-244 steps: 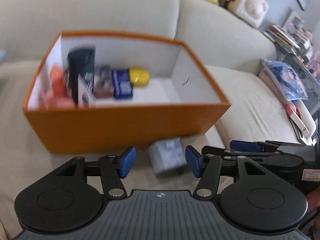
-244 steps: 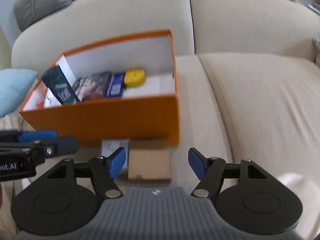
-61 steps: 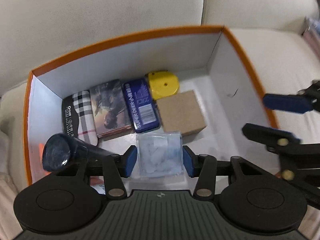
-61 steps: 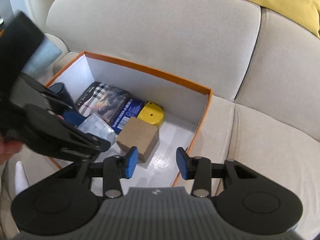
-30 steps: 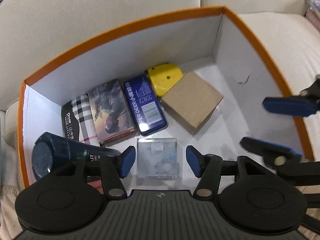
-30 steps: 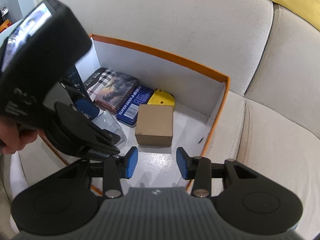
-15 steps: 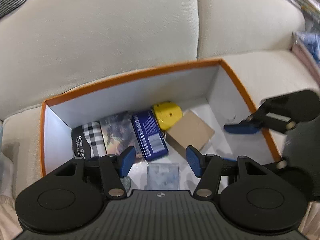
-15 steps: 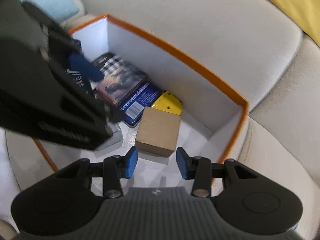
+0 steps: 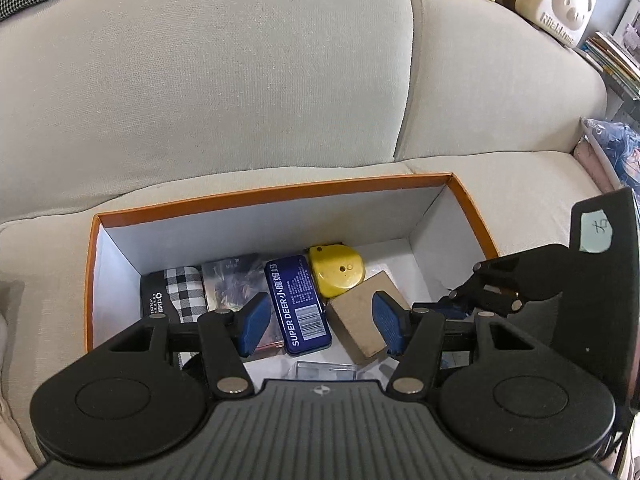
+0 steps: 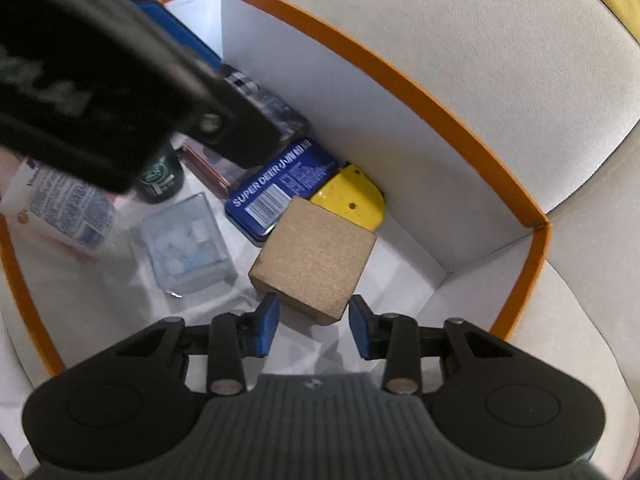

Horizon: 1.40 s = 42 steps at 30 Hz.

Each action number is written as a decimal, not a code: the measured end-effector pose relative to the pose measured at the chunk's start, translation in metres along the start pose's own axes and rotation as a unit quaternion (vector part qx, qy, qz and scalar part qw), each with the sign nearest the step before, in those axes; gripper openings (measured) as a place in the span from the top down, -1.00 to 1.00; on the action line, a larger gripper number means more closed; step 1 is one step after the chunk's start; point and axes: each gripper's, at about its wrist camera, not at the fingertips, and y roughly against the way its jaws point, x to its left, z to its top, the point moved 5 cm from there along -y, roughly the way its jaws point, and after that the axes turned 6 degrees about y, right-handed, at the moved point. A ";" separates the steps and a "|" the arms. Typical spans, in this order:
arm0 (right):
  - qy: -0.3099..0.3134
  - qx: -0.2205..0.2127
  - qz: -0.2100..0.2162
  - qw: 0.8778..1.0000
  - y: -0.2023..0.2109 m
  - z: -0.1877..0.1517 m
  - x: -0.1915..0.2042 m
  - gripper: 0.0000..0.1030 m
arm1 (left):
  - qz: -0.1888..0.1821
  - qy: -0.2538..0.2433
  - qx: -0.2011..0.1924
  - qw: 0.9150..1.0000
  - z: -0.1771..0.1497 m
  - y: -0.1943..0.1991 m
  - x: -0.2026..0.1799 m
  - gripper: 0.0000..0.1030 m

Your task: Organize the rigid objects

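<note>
Orange-rimmed storage box (image 9: 272,196) sits on the sofa. Left to right inside: plaid case (image 9: 176,292), picture tin (image 9: 232,280), blue Super Deer tin (image 9: 298,304), yellow tape measure (image 9: 336,272), cardboard cube (image 10: 316,256); the clear plastic box (image 10: 184,240) lies nearer. Left gripper (image 9: 318,324) hovers wide open, empty. Right gripper (image 10: 314,326) is partly open, empty, jaws flanking the cube's near corner. Risk: closing on that corner may twist the cube and shove the tin.

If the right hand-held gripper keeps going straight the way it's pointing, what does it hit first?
Most likely the brown cardboard box: it lies directly ahead of the open right hand-held gripper, its near corner between the fingertips. Depth is unclear, so contact may be close.
</note>
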 end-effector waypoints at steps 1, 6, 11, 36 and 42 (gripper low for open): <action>-0.001 -0.002 0.000 1.000 0.001 0.000 0.001 0.31 | 0.000 0.000 -0.001 1.000 -0.001 0.000 -0.001 -0.33; -0.050 -0.003 0.030 0.998 0.005 -0.001 -0.004 0.41 | -0.001 -0.007 -0.006 1.000 -0.007 0.007 -0.008 -0.33; -0.063 -0.008 0.014 0.998 0.014 -0.003 -0.007 0.40 | 0.002 -0.017 -0.019 1.000 -0.011 0.023 -0.015 -0.33; -0.241 -0.206 -0.070 0.946 0.208 -0.038 0.059 -0.23 | 0.051 -0.017 -0.246 0.968 -0.060 0.175 -0.020 -0.59; -0.298 -0.239 -0.107 0.918 0.215 -0.053 0.083 -0.48 | 0.077 -0.006 -0.270 0.960 -0.093 0.180 -0.006 -0.97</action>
